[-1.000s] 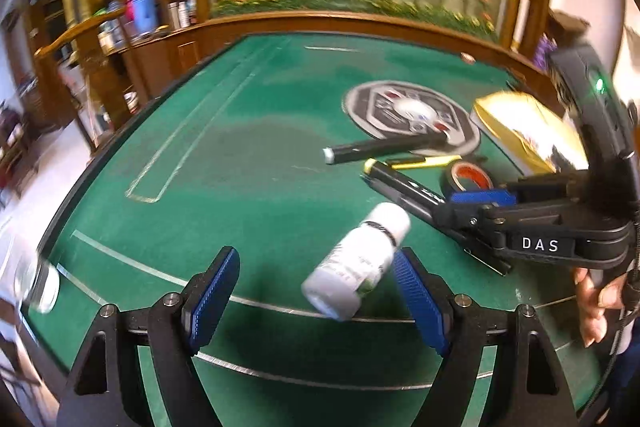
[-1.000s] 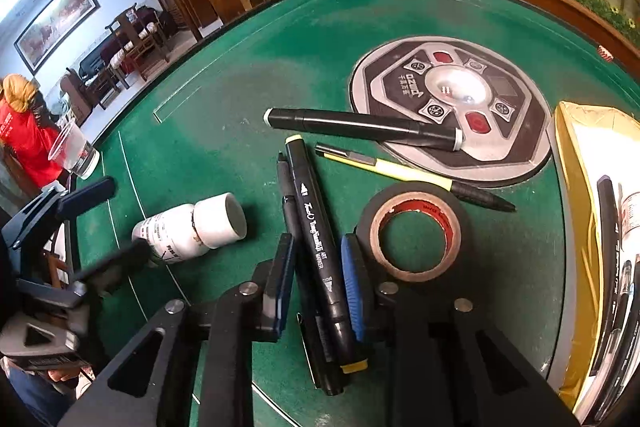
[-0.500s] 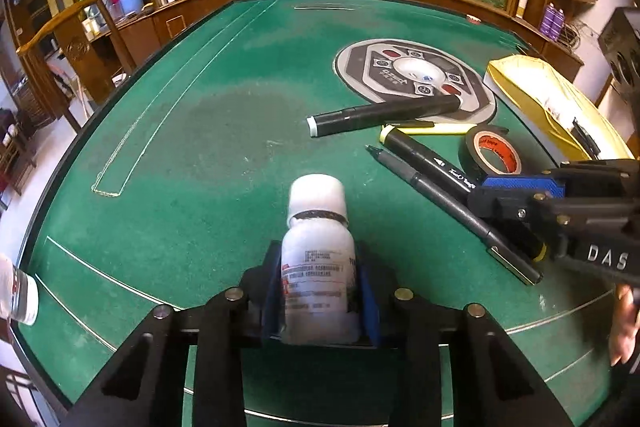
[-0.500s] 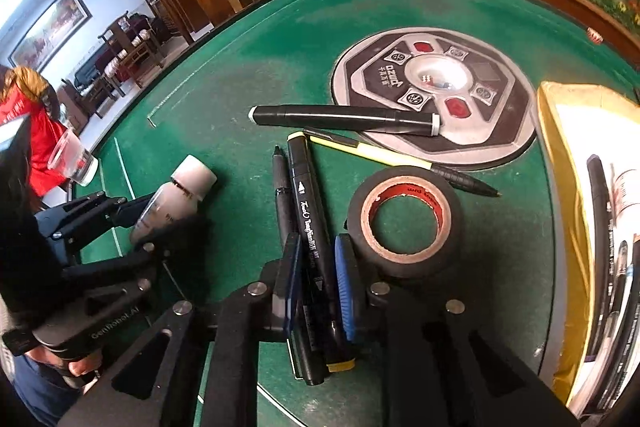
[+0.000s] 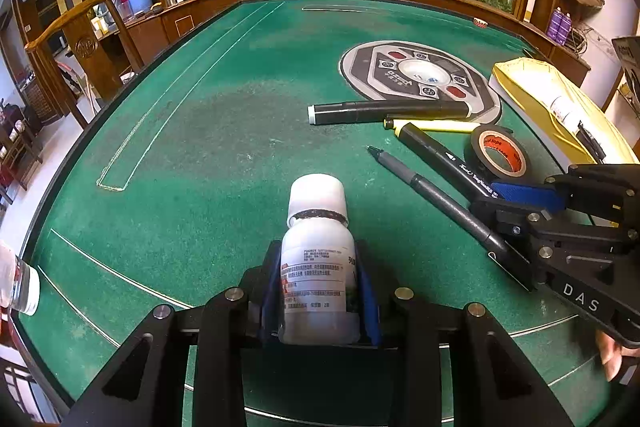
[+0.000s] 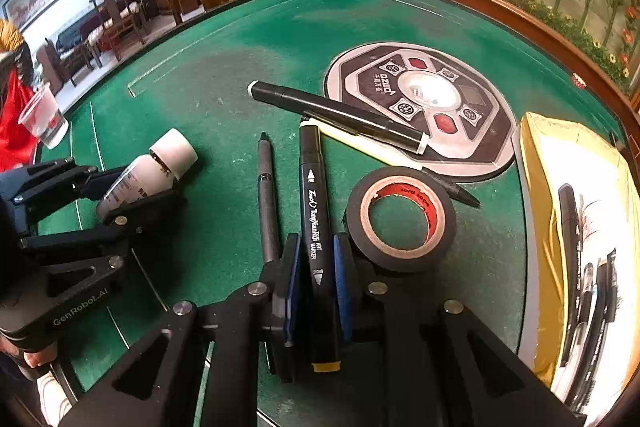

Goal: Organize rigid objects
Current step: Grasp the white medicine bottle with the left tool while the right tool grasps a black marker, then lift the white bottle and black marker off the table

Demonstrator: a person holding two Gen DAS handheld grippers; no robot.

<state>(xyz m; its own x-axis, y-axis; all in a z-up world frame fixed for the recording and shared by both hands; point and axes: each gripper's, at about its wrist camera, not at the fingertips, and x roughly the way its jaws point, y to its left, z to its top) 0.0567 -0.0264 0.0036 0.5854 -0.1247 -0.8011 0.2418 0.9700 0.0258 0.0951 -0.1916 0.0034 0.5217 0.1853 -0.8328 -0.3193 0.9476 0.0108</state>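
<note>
From the left wrist view, the sorting looks partly done: the yellow-lined box (image 5: 532,87) at the table's right edge already holds a bottle and pens, while a long black marker (image 5: 384,111), a yellow pen (image 5: 436,126), a grey pen (image 5: 432,195) and a roll of black tape (image 5: 498,151) lie loose on the green table (image 5: 200,147). The left gripper (image 5: 318,291) points steeply down, and its jaws, which have just been closing, pinch the white bottle (image 5: 316,251) low by its body, cap forward.

From the right wrist view, the right gripper (image 6: 316,291) also tilts down, with its jaws, likewise just closing, pressed on the black art marker (image 6: 314,223), beside the tape. Whether the marker is clear of the felt is hard to tell.
</note>
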